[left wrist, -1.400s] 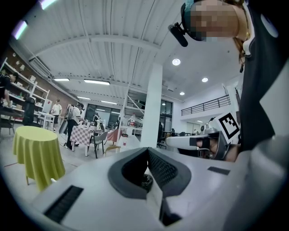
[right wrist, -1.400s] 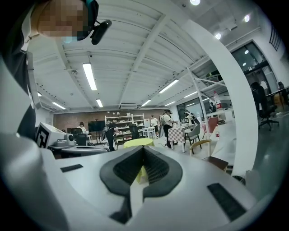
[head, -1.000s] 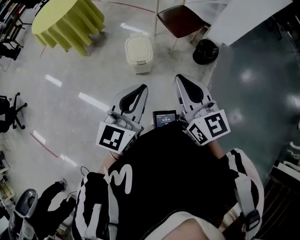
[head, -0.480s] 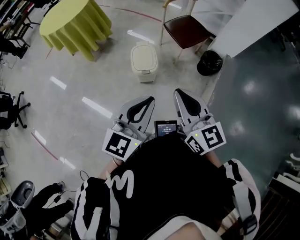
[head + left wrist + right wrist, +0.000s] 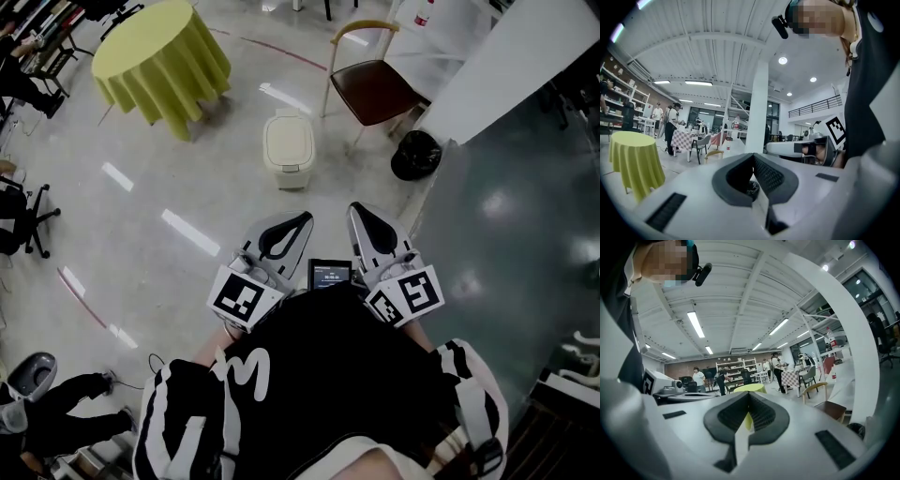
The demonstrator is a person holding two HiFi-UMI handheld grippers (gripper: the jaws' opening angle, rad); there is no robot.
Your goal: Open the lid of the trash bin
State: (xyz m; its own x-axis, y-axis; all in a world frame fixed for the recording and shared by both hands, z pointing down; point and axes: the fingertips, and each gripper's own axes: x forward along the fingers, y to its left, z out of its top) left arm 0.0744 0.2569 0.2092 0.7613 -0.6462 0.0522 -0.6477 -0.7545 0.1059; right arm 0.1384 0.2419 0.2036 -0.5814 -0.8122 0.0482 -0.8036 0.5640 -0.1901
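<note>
Both the left tongs (image 5: 292, 225) and right tongs (image 5: 366, 217) are closed on nothing, side by side at the person's chest. The bin (image 5: 287, 148) stands on the floor well ahead, lid down.

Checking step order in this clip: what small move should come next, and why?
Probably step forward toward the trash bin: its lid looks shut and it stands well ahead on the floor, while the left gripper and right gripper sit far back from it, jaws together, holding nothing.
</note>
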